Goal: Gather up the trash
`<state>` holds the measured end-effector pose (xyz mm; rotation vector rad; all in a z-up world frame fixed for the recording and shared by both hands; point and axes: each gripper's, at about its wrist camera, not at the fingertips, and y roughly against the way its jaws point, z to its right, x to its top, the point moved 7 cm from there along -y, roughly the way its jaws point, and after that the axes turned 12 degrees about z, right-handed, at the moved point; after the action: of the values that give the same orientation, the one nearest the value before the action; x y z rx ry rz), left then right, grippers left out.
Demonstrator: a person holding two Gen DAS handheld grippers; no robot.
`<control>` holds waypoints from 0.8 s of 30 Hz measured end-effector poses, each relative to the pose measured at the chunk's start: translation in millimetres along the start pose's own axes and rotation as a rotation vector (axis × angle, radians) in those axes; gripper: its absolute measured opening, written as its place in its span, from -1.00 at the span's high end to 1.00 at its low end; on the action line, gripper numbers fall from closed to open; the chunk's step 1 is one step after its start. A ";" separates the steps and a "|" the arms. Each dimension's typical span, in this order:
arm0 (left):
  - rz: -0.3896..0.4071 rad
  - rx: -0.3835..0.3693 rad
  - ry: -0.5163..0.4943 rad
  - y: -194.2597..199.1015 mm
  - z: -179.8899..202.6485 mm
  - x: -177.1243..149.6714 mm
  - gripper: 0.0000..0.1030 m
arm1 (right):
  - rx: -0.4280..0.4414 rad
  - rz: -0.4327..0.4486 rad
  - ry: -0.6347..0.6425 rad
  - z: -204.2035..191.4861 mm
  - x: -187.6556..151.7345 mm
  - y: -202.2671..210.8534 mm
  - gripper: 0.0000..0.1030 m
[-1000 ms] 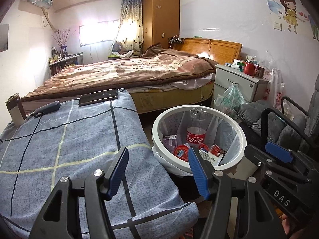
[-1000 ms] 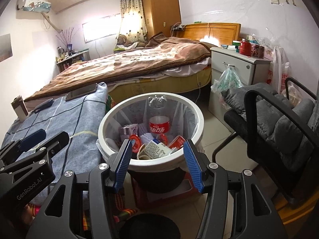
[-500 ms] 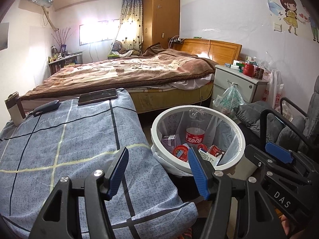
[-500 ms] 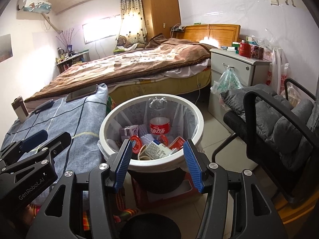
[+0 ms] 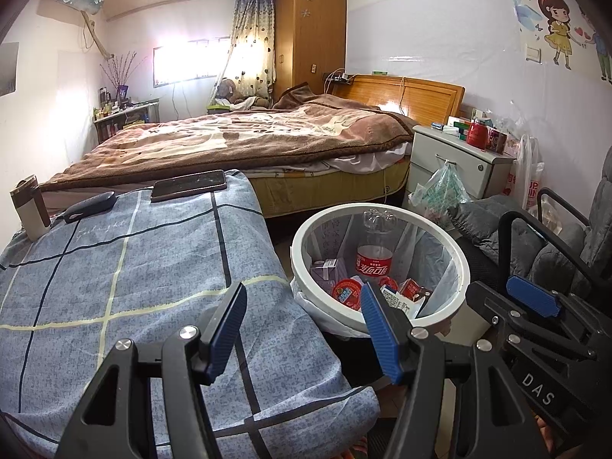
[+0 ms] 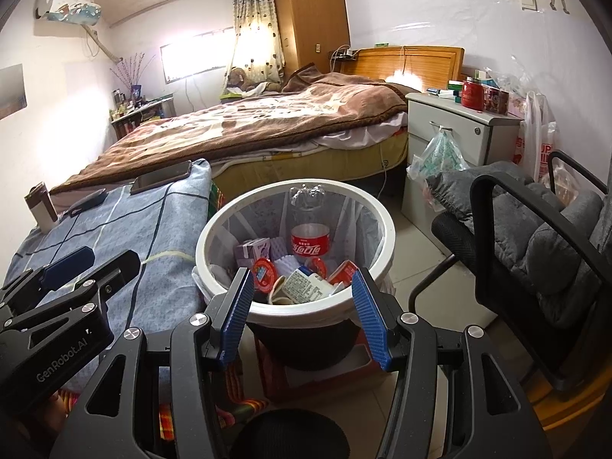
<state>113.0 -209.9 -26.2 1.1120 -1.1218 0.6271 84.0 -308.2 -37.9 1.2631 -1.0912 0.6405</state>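
At about 10 o'clock in the left wrist view a small brown-and-white container (image 5: 30, 206) stands at the far corner of the blue checked cloth (image 5: 126, 267), with a dark case (image 5: 90, 206) and a phone (image 5: 188, 185) lying further along that far edge, toward 11 and 12 o'clock. The left gripper (image 5: 302, 310) hangs over the cloth's near right corner, jaws well apart with nothing between the blue pads (its right finger overlaps the bin's rim in this view). At 2 o'clock from it sits the white-rimmed trash bin (image 5: 459, 267), lined with a clear bag and holding the trash: a cola bottle (image 5: 374, 264) upright at the back, a red-lidded cup (image 5: 346, 290) and small cartons in front. The right gripper (image 6: 302, 287), seen from its own camera, is poised at the bin's near rim, jaws likewise apart and empty. A grey padded chair (image 6: 535, 237) stands at 3 o'clock.
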 end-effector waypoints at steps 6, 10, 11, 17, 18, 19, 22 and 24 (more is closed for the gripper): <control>-0.002 0.001 0.003 0.5 0.0 -0.9 -0.24 | 0.003 0.002 -0.001 -0.8 -0.4 0.8 -0.07; -0.003 -0.002 0.007 1.7 0.5 -0.3 -0.24 | 0.003 0.000 0.001 -2.4 -1.0 1.8 -0.07; -0.003 -0.002 0.007 1.8 0.3 -0.2 -0.24 | 0.004 -0.001 0.001 -2.4 -0.5 1.5 -0.07; -0.002 -0.002 0.007 1.9 0.1 -0.3 -0.24 | 0.004 0.001 0.000 -3.0 0.3 1.8 -0.07; -0.003 -0.004 0.008 2.1 0.3 -0.1 -0.24 | 0.003 0.000 0.001 -2.9 0.1 1.8 -0.07; -0.003 -0.004 0.008 1.9 0.5 -0.1 -0.24 | 0.003 -0.001 0.001 -2.9 0.2 2.0 -0.07; -0.005 -0.006 0.006 1.9 1.0 0.4 -0.24 | 0.003 0.000 0.001 -3.1 0.8 2.1 -0.07; -0.007 -0.005 0.007 1.6 1.2 0.6 -0.24 | 0.003 0.002 -0.001 -2.5 1.1 2.5 -0.07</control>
<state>111.4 -210.5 -25.0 1.1086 -1.1127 0.6223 83.0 -305.4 -35.7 1.2645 -1.0928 0.6437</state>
